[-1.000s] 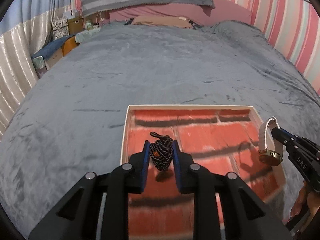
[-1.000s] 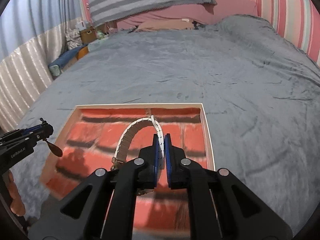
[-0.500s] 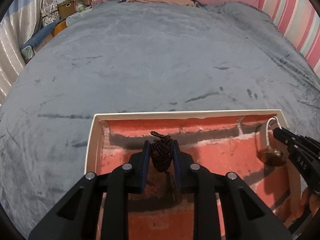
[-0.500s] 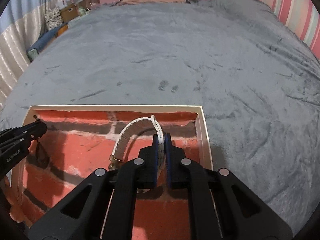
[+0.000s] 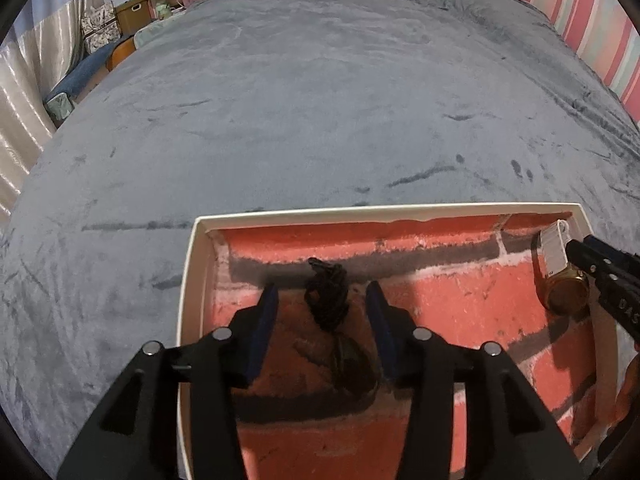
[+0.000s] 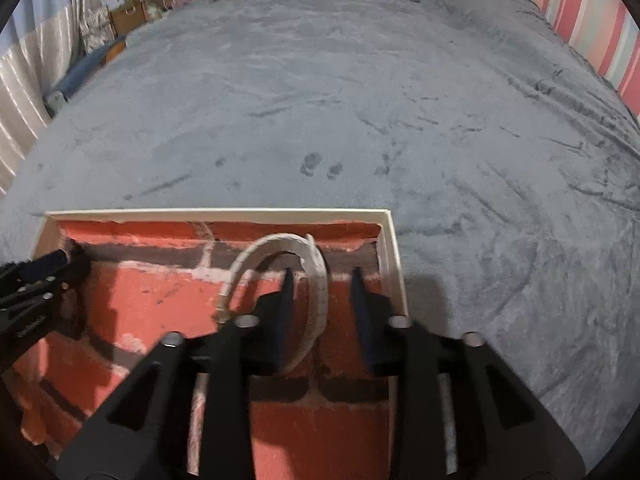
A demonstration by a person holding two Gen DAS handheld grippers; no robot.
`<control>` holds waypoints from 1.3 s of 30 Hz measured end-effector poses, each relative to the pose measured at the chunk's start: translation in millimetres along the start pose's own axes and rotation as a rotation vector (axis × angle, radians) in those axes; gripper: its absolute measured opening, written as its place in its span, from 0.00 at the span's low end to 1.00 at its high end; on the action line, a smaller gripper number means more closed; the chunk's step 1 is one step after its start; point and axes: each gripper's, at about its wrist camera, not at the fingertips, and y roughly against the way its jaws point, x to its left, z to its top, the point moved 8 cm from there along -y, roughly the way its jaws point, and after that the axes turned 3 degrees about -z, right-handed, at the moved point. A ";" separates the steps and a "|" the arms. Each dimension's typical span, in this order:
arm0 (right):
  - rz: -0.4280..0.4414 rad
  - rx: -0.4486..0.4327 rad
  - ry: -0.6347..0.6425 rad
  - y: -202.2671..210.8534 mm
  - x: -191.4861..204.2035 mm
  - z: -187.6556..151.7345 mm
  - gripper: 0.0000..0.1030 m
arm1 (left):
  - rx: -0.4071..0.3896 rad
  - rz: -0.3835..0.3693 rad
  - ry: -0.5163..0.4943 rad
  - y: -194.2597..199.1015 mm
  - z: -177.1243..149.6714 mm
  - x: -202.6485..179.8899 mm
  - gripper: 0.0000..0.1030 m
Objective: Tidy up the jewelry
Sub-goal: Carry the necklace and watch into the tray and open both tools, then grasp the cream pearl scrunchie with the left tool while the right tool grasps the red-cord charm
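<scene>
On the grey bed [image 5: 320, 100], both grippers — left [image 5: 322, 312], right [image 6: 320, 292] — have now spread open, dropping one cord [image 5: 328, 300] and one watch [image 6: 280, 272] in the tray [image 5: 192, 280].

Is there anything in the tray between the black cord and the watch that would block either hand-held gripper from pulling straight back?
Nothing visible. The cord and watch lie loose between open jaws on the tray, well apart, with only bare tray floor around them.
</scene>
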 end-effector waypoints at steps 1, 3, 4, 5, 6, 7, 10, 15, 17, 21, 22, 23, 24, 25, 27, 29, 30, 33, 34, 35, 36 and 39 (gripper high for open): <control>0.001 -0.012 0.000 8.5 -3.4 -0.1 0.39 | -0.001 -0.001 -0.001 3.7 -0.6 -0.4 0.45; 0.017 -0.044 -0.009 28.0 -10.8 -0.8 0.45 | -0.019 -0.013 0.003 16.1 -2.4 0.3 0.46; 0.025 -0.065 -0.013 38.9 -14.9 -2.0 0.54 | -0.030 -0.019 0.003 23.1 -3.6 0.0 0.54; 0.030 -0.088 -0.014 50.6 -19.1 -4.4 0.59 | -0.049 -0.016 -0.002 32.7 -5.0 -0.2 0.59; 0.032 -0.122 -0.009 68.0 -25.6 -9.8 0.67 | -0.072 -0.009 -0.007 42.6 -5.9 -0.4 0.64; 0.029 -0.142 -0.004 79.5 -29.1 -14.5 0.71 | -0.108 -0.010 -0.012 56.9 -8.0 -1.2 0.65; 0.035 -0.184 0.001 113.9 -44.8 -35.2 0.77 | -0.163 -0.037 -0.019 91.3 -19.0 -6.0 0.66; 0.029 -0.266 -0.007 171.3 -72.4 -75.0 0.89 | -0.284 -0.034 -0.056 156.2 -48.2 -13.1 0.81; 0.027 -0.299 -0.010 193.7 -80.6 -93.1 0.91 | -0.329 -0.045 -0.054 183.7 -67.7 -15.2 0.84; 0.021 -0.354 -0.017 226.5 -87.4 -125.3 0.96 | -0.380 -0.073 -0.052 221.8 -109.8 -16.7 0.90; 0.015 -0.366 -0.011 232.6 -86.3 -133.6 0.96 | -0.391 -0.067 -0.057 229.3 -119.4 -17.1 0.90; 0.005 -0.380 0.000 238.4 -85.3 -142.8 0.96 | -0.404 -0.052 -0.061 237.7 -132.8 -16.6 0.90; -0.010 -0.390 0.009 241.4 -83.7 -149.7 0.96 | -0.406 -0.048 -0.064 242.5 -141.0 -16.5 0.91; -0.021 -0.399 0.013 244.3 -82.6 -156.3 0.96 | -0.407 -0.048 -0.064 246.5 -150.1 -16.9 0.91; -0.039 -0.423 0.021 251.4 -79.9 -174.1 0.96 | -0.404 -0.055 -0.058 252.8 -167.9 -17.4 0.91; -0.048 -0.432 0.026 253.7 -76.7 -190.4 0.96 | -0.409 -0.052 -0.054 259.5 -183.9 -17.5 0.91; -0.050 -0.432 0.030 253.9 -75.5 -198.2 0.96 | -0.416 -0.045 -0.051 262.3 -190.3 -16.9 0.91; -0.049 -0.429 0.022 252.3 -71.3 -218.2 0.96 | -0.420 -0.047 -0.045 265.1 -203.9 -15.4 0.91; -0.046 -0.426 0.018 252.3 -71.8 -225.1 0.95 | -0.414 -0.047 -0.046 263.9 -206.7 -15.4 0.91; -0.045 -0.425 0.013 252.0 -72.0 -230.9 0.95 | -0.408 -0.044 -0.046 262.9 -211.5 -16.0 0.91; -0.047 -0.426 0.006 251.9 -72.2 -237.2 0.95 | -0.405 -0.043 -0.049 261.8 -214.9 -16.6 0.91; -0.046 -0.428 0.000 250.5 -71.8 -251.4 0.95 | -0.408 -0.049 -0.043 259.3 -225.8 -16.9 0.91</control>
